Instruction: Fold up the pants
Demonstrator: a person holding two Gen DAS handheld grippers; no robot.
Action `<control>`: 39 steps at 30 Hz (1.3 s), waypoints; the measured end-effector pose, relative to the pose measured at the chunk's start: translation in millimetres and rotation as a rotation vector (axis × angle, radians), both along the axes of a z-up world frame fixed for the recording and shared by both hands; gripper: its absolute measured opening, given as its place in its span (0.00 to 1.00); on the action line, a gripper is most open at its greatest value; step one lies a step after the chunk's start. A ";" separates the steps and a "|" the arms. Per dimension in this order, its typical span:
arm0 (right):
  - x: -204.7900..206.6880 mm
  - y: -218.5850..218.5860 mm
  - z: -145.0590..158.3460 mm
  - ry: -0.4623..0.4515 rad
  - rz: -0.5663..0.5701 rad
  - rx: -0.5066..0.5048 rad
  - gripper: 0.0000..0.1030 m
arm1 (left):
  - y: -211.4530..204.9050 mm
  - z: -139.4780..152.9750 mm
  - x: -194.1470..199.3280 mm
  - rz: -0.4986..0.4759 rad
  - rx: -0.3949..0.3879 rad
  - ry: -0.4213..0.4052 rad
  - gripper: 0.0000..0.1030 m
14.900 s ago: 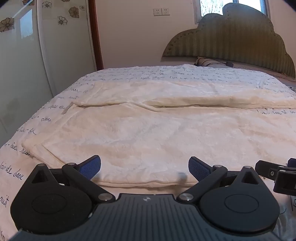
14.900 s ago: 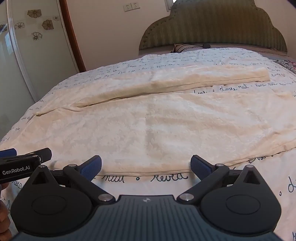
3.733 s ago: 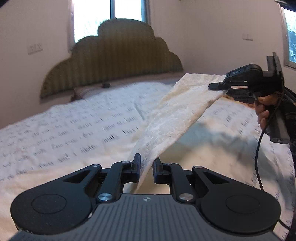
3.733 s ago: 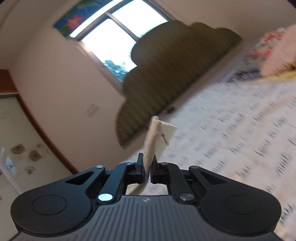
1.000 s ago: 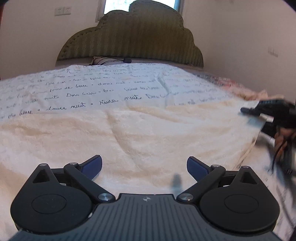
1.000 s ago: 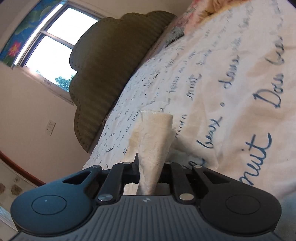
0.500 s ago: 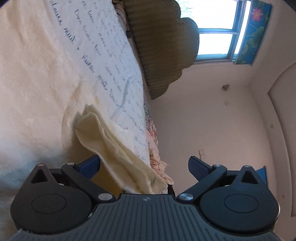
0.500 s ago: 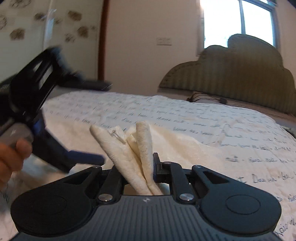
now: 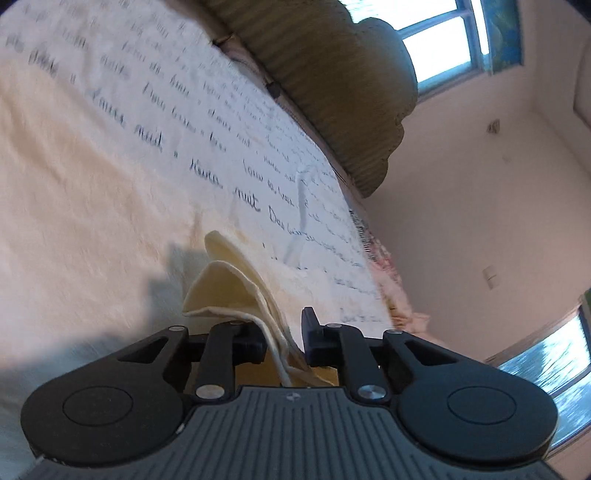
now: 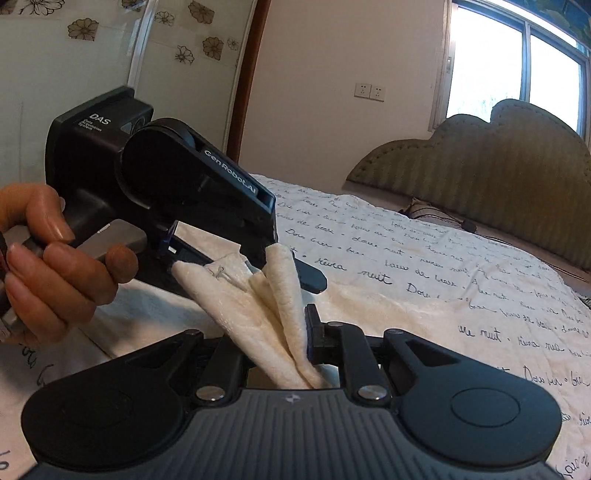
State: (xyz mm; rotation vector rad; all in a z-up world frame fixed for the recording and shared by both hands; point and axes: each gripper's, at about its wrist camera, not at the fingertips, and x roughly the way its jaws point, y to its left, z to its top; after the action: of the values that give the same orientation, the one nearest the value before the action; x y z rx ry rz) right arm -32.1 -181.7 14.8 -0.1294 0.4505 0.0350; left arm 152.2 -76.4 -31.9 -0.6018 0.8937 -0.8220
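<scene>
The cream fleece pants [image 10: 406, 317] lie spread on the bed. One bunched end [image 10: 284, 295] rises between my right gripper [image 10: 275, 336], which is shut on it. My left gripper [image 10: 284, 262], held in a person's hand [image 10: 48, 258], meets the same end from the left. Its jaws are closing with the cloth between them. In the left wrist view, the folded edge of the pants [image 9: 229, 284] and a drawcord run between the left gripper [image 9: 283, 334], filling the narrow gap between the pads.
The white bedsheet with dark script [image 10: 443, 258] covers the bed under the pants. A green padded headboard [image 10: 498, 166] stands at the far end below a window [image 10: 517, 66]. A wardrobe door with flower stickers [image 10: 92, 29] is at the left.
My left jaws went from wide open to nearly closed around the cloth end. The right gripper rolled upright and brought that end over to the left gripper.
</scene>
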 end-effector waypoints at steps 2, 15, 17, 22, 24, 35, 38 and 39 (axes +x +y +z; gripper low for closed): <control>6.8 9.3 3.7 -0.009 0.026 0.006 0.12 | 5.2 15.8 -2.2 0.015 0.093 -0.107 0.22; 75.7 85.6 -1.3 0.007 0.192 0.039 0.12 | 69.9 27.8 11.1 0.182 0.454 -0.329 0.20; 82.3 91.5 -5.8 0.012 0.195 0.029 0.12 | 74.4 20.4 12.9 0.188 0.482 -0.334 0.20; 87.1 103.0 -14.6 0.161 0.244 -0.011 0.25 | 67.5 1.2 11.0 0.186 0.569 -0.351 0.22; 74.8 94.3 -4.3 0.196 0.307 0.031 0.25 | 64.0 0.7 6.6 0.182 0.595 -0.388 0.22; 78.4 -27.3 -11.8 0.327 -0.024 0.043 0.27 | 69.8 3.8 -0.2 0.238 0.640 -0.409 0.41; 71.3 -21.2 -5.9 0.282 -0.044 0.092 0.28 | 77.4 8.4 0.3 0.279 0.667 -0.400 0.47; 66.2 -16.6 -3.0 0.249 -0.032 0.108 0.28 | 80.6 10.4 0.9 0.292 0.662 -0.394 0.47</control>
State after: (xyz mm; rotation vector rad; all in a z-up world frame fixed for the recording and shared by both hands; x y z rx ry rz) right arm 34.1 -198.3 11.8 -0.0108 0.6976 0.0447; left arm 153.1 4.2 -21.5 0.0202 0.6387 -0.3232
